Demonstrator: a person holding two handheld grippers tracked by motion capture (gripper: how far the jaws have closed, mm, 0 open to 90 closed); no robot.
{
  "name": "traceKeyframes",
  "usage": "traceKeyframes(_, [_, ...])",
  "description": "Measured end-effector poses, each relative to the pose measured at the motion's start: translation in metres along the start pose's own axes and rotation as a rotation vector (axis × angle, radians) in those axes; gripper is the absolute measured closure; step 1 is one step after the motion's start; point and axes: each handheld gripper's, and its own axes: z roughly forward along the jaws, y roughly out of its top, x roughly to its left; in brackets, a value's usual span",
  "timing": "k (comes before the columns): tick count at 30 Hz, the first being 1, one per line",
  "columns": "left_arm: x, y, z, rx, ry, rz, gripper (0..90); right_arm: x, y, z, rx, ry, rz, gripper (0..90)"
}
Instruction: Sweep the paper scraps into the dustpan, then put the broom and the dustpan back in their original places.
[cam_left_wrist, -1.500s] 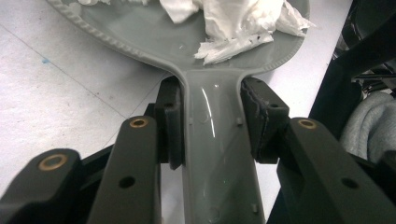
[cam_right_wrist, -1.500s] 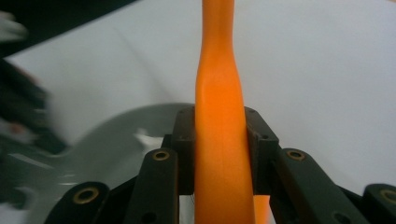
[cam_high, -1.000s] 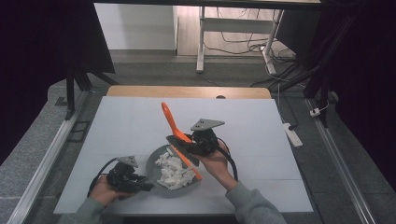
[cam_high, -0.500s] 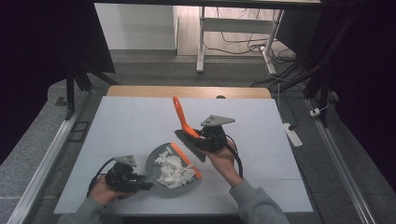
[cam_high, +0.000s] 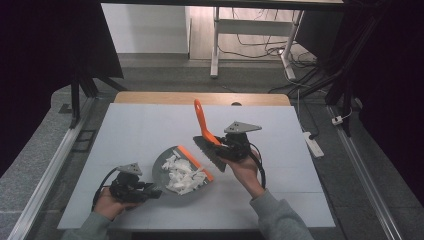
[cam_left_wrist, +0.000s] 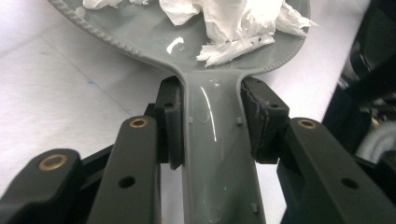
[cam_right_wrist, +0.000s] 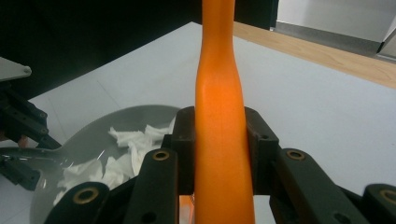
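I have the left hand-held gripper (cam_high: 150, 192) clamped on the flat handle of the grey dustpan (cam_high: 172, 175), and its pads (cam_left_wrist: 170, 126) press on both sides of that handle. The dustpan sits on the white surface (cam_high: 140, 135), near my edge of it, and it is full of torn white paper bits (cam_high: 182, 175). My right hand-held gripper (cam_high: 222, 150) is clamped on the orange handle of the little brush (cam_high: 207, 145), with the handle squeezed tight between the two pads (cam_right_wrist: 184, 144). The brush is lifted up, just beside the orange front lip of the dustpan, with its dark bristles pointing down and its handle tip pointing up and away from me. I think the sweeping is nearly done, because I see no paper left out on the surface. To do this part well, I should keep the dustpan flat and very still, so no paper slides out. I should hold the brush tight and carry it slowly off to the side. I should not bump the pan's lip with the bristles, or the light paper may jump out.
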Motion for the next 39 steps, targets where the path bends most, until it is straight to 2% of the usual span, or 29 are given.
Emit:
traceKeyframes(2, [0.002, -0.001, -0.002, -0.018, 0.021, -0.014, 61.5, -0.002, 0.0, -0.003, -0.005, -0.002, 0.007, 70.5])
traceKeyframes(12, [0.004, -0.002, -0.008, -0.079, 0.062, -0.066, 61.5, -0.01, -0.003, -0.021, -0.021, -0.014, 0.004, 70.4])
traceKeyframes(16, [0.007, -0.003, -0.011, -0.104, 0.08, -0.098, 61.5, -0.018, -0.008, -0.033, -0.025, -0.024, 0.016, 70.5])
traceKeyframes(25, [0.01, -0.005, -0.016, -0.155, 0.101, -0.138, 61.4, -0.035, -0.02, -0.054, -0.037, -0.027, 0.045, 70.5])
traceKeyframes(33, [0.011, -0.005, -0.016, -0.156, 0.097, -0.148, 61.4, -0.039, -0.029, -0.062, -0.026, -0.025, 0.046, 70.5])
traceKeyframes(39, [0.012, -0.006, -0.018, -0.176, 0.119, -0.167, 61.5, -0.04, -0.033, -0.07, -0.026, -0.03, 0.041, 70.4])
